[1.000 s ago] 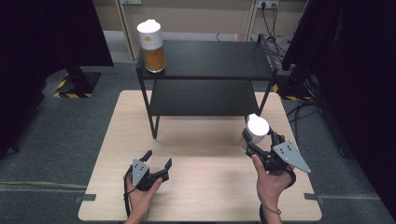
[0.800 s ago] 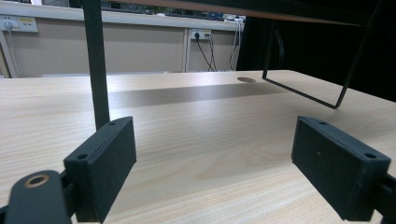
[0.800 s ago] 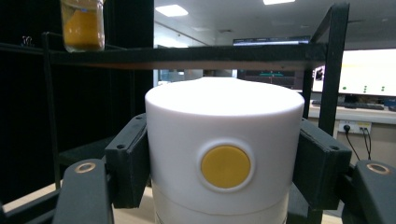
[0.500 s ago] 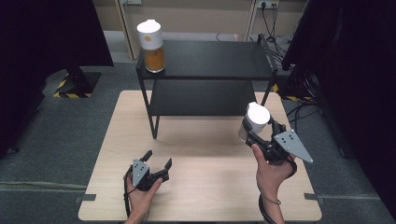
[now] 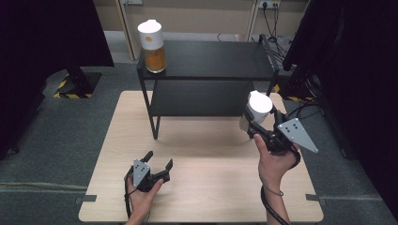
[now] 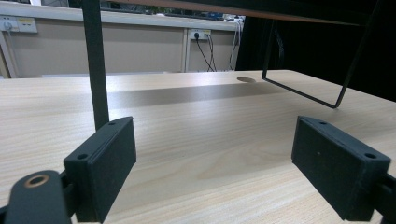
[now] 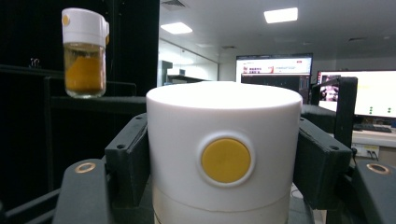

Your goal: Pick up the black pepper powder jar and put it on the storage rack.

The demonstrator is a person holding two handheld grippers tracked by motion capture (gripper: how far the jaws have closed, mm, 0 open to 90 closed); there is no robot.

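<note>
The right gripper [image 5: 253, 123] was clamped on a white-lidded jar [image 5: 256, 108], its black pads pressing the lid's sides, a round yellow spot [image 7: 226, 160] facing its camera. The jar was held in the air above the table's [image 5: 211, 154] right part, just in front of the black two-tier shelf [image 5: 211, 58]. A second jar [image 5: 152, 46], with orange contents, stood on the shelf's top left corner. The left gripper [image 5: 158, 165] rested low over the near left of the table, jaws apart with nothing between them.
</note>
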